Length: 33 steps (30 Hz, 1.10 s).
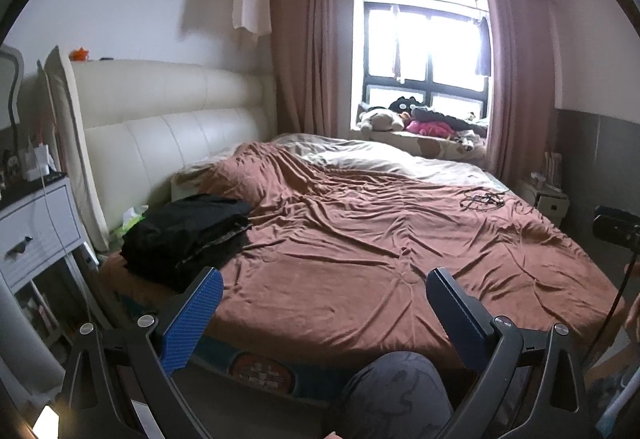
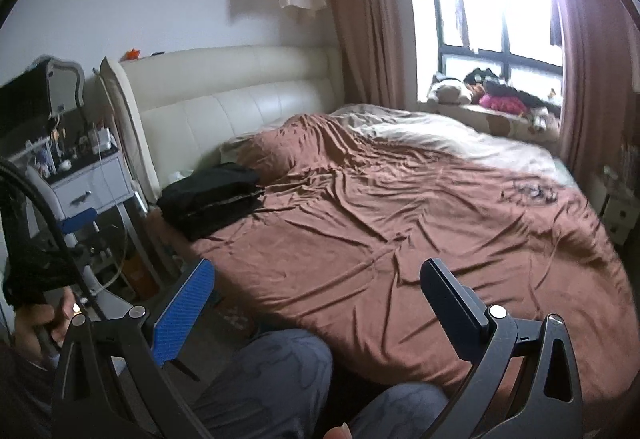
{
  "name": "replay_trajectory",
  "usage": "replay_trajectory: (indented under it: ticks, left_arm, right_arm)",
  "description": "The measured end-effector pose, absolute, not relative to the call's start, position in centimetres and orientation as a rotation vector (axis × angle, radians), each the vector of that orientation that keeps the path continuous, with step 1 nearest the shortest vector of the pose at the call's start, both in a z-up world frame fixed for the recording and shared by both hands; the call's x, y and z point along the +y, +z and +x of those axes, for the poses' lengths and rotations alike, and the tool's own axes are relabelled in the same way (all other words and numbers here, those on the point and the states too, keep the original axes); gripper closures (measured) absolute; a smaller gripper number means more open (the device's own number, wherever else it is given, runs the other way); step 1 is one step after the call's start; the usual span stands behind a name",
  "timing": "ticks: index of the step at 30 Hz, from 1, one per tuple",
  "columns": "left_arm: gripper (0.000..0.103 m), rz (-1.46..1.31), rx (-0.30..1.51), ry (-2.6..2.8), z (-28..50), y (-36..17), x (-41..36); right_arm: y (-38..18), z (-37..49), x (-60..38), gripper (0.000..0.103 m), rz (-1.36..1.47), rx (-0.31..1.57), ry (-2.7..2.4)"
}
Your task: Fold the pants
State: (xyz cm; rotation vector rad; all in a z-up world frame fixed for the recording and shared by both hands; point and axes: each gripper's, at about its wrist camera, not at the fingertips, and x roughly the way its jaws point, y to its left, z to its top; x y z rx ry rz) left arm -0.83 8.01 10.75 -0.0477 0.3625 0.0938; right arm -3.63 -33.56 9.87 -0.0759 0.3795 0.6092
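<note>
Black pants (image 1: 188,235) lay in a compact, layered stack at the near-left corner of the bed, close to the cream leather headboard (image 1: 168,111) and resting on the brown bedspread (image 1: 360,239). Judging by the squared edges and stacked layers, the folding looked finished or nearly so; at most a last tidy of the pile seemed left, though the dark cloth hid its details.

Neither tool touched the garment. The left gripper (image 1: 324,291) hovered over the foot of the bed with its jaws spread wide and nothing between them, and the right gripper (image 2: 316,283) was likewise wide apart and empty. Both hung well apart from the stack, above the person's grey-trousered knees (image 2: 276,371).

Around the work, a white nightstand (image 1: 36,223) stood just beside the pants, cluttered on top. A tangle of black cable (image 1: 482,199) lay on the far right of the spread, well clear of the pile. Stuffed toys (image 1: 384,119) sat on the window ledge beyond a pale duvet (image 1: 380,155). Nothing on the rumpled spread lay between the grippers and the stack.
</note>
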Motion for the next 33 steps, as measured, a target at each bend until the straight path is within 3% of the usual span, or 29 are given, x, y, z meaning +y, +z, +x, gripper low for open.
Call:
replay_trajectory:
  ticks: [33]
  left_arm:
    - [0.001, -0.077, 0.360, 0.070, 0.1, 4.5, 6.4]
  right_arm:
    - [2.3, -3.5, -31.9, 0.000, -0.060, 0.410, 0.394]
